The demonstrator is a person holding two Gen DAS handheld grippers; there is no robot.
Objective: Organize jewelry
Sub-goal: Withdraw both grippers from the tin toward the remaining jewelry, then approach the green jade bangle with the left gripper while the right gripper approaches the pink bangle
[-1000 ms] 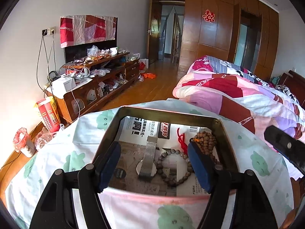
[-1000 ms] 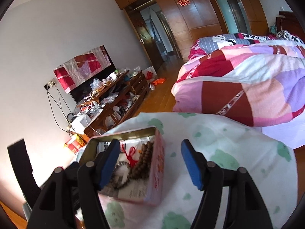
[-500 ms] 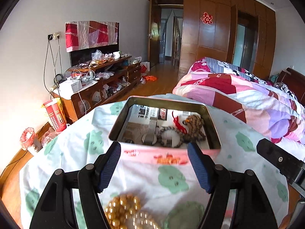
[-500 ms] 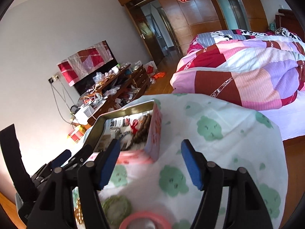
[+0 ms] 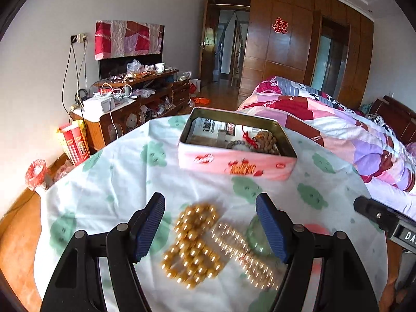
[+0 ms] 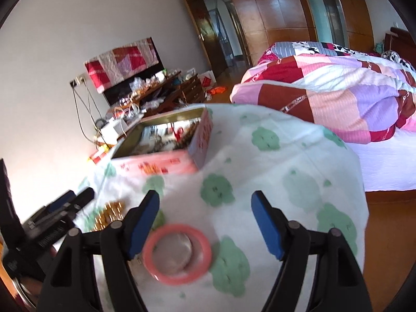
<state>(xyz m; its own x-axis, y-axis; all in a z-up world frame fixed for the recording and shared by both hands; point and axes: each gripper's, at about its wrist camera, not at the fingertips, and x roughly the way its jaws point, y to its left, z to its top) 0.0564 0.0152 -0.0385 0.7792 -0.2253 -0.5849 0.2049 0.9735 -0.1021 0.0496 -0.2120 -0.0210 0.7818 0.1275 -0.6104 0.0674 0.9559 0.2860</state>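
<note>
Both your claws are now back from the tin (image 5: 236, 153), w/ the loose pieces in front of them; a sec ago the left cam was looking straight down into the tin. So that drop-off looks done & you're lining up the next pick.

Tin sits ahead of both claws, well apart, open top, on the cloth (image 5: 124, 182). Inside: brown beads (image 5: 265, 139) w/ a red cord, plus a grey bead ring; the rest is hidden by the near wall.

Left claw (image 5: 210, 230): wide open, empty. Yellow bead string (image 5: 193, 244) lies right between its fingers & just below; a finer gold chain (image 5: 241, 249) is beside it toward the right finger. A green piece (image 5: 256, 236) is mostly covered by that finger, can't tell what it is.

Right claw (image 6: 205, 223): jaws opening, nothing gripped. Pink bangle (image 6: 176, 253) lies on the cloth just inside its left finger, apart from the right one. A clear disc seems to sit inside the bangle, too blurred to say.

Right cam is smeared; the gold bits by the left claw's tip there can't be made out.
</note>
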